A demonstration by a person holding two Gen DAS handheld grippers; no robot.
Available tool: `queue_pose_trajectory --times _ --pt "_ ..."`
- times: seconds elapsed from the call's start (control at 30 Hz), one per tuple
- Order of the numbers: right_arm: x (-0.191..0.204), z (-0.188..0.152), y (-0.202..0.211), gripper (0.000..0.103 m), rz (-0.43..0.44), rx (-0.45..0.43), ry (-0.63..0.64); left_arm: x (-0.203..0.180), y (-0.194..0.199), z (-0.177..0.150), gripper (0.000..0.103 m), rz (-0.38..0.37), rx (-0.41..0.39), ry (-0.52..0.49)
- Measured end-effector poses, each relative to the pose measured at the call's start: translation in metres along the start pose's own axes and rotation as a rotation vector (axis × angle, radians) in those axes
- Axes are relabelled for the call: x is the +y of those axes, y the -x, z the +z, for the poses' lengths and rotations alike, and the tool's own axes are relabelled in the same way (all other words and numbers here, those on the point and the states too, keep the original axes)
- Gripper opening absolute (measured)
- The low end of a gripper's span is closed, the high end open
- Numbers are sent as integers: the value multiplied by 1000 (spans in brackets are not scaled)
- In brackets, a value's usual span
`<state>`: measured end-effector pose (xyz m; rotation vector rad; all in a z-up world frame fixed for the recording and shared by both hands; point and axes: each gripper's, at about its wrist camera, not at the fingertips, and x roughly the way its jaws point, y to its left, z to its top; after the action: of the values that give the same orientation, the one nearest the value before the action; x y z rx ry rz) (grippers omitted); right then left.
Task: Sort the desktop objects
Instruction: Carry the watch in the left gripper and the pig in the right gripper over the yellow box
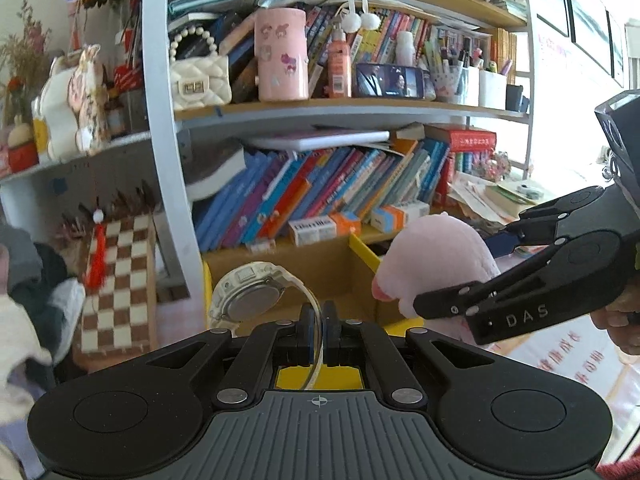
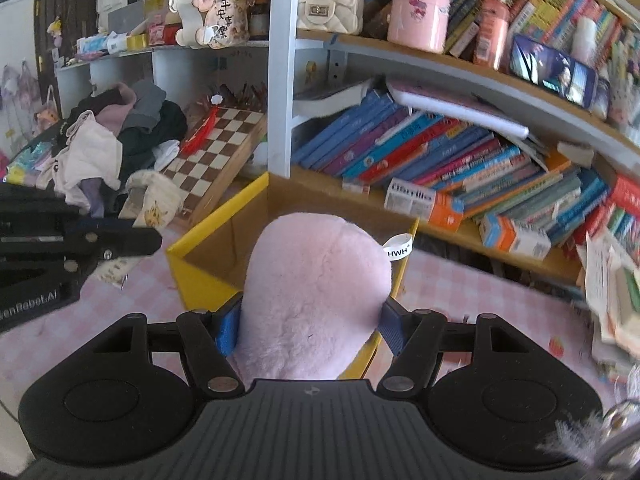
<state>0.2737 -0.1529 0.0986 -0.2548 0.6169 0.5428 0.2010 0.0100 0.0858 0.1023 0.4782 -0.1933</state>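
Standing beside a cluttered desk, a person holds a two-finger gripper in each hand over a pink checked cloth. The left gripper [image 1: 318, 330] has its jaws pinched almost fully together on the clear strap of a pale wristwatch [image 1: 250, 296], which sticks up in front of it. The right gripper [image 2: 310, 322] sits about half open, its blue pads [image 2: 228, 330] pressed into the sides of a pink plush toy [image 2: 316, 292]. Both items hang in the air just in front of a yellow cardboard box [image 2: 208, 240], open at the top, which sits against a bookshelf [image 1: 360, 108] packed with leaning books. Nothing can be seen inside the box from these angles. Judging by this, both objects are picked up but neither is yet dropped in; books, small cartons and papers remain scattered nearby.
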Motion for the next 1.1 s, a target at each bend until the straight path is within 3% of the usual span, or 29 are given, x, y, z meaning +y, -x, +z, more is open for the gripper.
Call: queue_pose_trajectory --times 0.3,0.77,1.1 --pt "-16 33 -45 65 -18 -8 104 17 -45 25 5 13 15 -26" --pt "-27 58 -145 67 41 109 269 38 -124 26 5 1 128 -7" --pt "-24 54 -218 67 50 221 474 39 -193 7 5 -4 283 -2"
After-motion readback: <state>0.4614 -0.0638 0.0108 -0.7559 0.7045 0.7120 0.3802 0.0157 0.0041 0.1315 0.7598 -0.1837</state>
